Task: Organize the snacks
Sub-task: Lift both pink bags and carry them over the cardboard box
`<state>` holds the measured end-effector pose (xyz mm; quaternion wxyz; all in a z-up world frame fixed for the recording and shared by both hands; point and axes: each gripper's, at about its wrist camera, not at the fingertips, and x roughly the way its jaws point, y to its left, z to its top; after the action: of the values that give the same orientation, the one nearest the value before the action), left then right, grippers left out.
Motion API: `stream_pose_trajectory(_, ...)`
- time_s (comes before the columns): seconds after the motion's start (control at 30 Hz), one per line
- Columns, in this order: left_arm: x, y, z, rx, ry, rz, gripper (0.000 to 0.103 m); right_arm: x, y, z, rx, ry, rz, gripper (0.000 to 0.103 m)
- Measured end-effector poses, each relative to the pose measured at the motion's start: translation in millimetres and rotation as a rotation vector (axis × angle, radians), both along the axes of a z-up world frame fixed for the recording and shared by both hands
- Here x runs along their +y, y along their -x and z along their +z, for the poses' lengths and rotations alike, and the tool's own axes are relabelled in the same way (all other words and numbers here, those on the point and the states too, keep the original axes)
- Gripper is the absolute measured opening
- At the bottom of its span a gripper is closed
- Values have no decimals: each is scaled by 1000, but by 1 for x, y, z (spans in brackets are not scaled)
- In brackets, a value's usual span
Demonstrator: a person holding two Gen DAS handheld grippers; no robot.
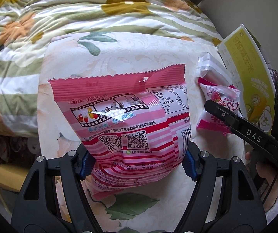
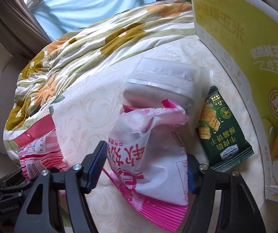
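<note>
My left gripper (image 1: 137,165) is shut on a pink striped marshmallow bag (image 1: 127,120), blue pads pressing both its sides, above a cream floral sheet (image 1: 119,62). The bag also shows at the left of the right wrist view (image 2: 40,145). My right gripper (image 2: 144,163) has its jaws around a white and pink strawberry snack bag (image 2: 148,151); the left pad stands slightly off it. That bag (image 1: 220,104) and the right gripper's finger (image 1: 236,124) show at the right of the left wrist view.
A clear plastic-wrapped pack (image 2: 164,85) lies behind the strawberry bag. A green cracker packet (image 2: 220,128) lies to its right. A yellow corn box (image 2: 255,58) stands at the right edge. A flowered quilt (image 2: 80,48) is bunched behind.
</note>
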<state>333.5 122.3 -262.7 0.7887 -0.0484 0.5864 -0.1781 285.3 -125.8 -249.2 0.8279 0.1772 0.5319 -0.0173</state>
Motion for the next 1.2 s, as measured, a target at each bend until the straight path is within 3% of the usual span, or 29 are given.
stream_pose_trajectory(0.3,13,16,16,-30,2,55,70,14,5,11,-34,39,60,35)
stream_pose_trajectory(0.53,14,29,50,-67,12,73,70,19,20,42,-77,19,80,32)
stream_pose_trajectory(0.7,2,38,92,-117,14,64,70,14,35,86,-142,-10,96,32)
stream_pose_trajectory(0.87,-31,45,143,-186,27,33,70,-3,47,142,-227,-45,110,32)
stream_pose_trajectory(1.0,-73,45,177,-231,47,-9,70,-30,55,184,-285,-6,133,32)
stream_pose_trajectory(1.2,-155,37,216,-286,91,-44,70,-99,58,217,-333,9,117,32)
